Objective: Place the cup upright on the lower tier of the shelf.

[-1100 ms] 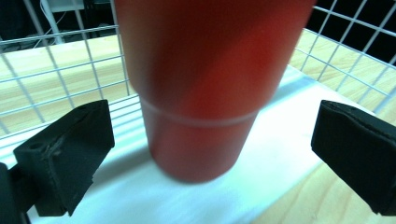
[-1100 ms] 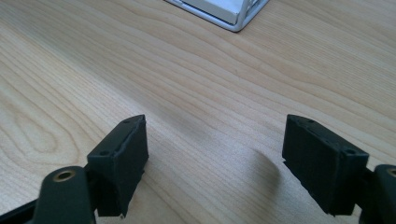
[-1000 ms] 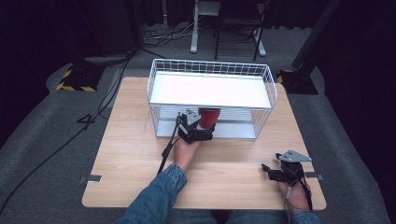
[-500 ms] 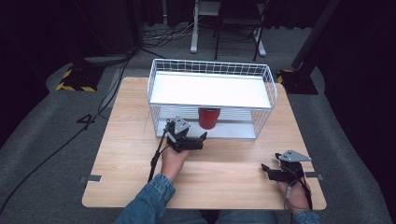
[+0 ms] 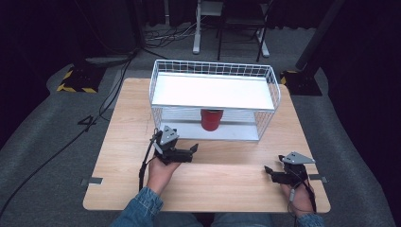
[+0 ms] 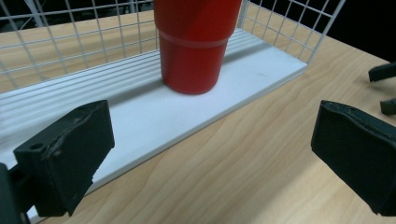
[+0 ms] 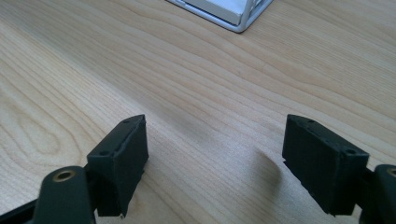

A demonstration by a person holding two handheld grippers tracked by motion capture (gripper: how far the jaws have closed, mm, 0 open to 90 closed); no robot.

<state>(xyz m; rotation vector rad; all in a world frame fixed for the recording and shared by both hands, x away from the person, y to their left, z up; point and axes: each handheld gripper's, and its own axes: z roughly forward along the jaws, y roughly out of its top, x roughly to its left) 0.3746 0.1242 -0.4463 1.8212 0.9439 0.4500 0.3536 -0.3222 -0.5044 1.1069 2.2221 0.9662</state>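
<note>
A red cup [image 5: 211,119] [image 6: 196,42] stands upright on the lower white shelf [image 5: 189,129] [image 6: 163,116] of a white wire rack [image 5: 213,69]. My left gripper [image 5: 191,150] [image 6: 212,140] is open and holds nothing. It hovers over the wooden table [image 5: 127,118] just in front of the rack, a short way from the cup, and points toward it. Near the table's front right, my right gripper [image 5: 268,171] [image 7: 215,149] is open and holds nothing, low over bare wood.
The rack's upper white shelf [image 5: 213,92] covers the cup from above. A rack corner [image 7: 233,14] lies ahead of the right gripper. The right gripper's jaws [image 6: 385,84] appear far off in the left gripper view. Cables and chair legs lie on the floor beyond the table.
My left gripper has drawn back from the red cup, out of the rack and toward the person, leaving the cup on the lower shelf. The right gripper has stayed put.
</note>
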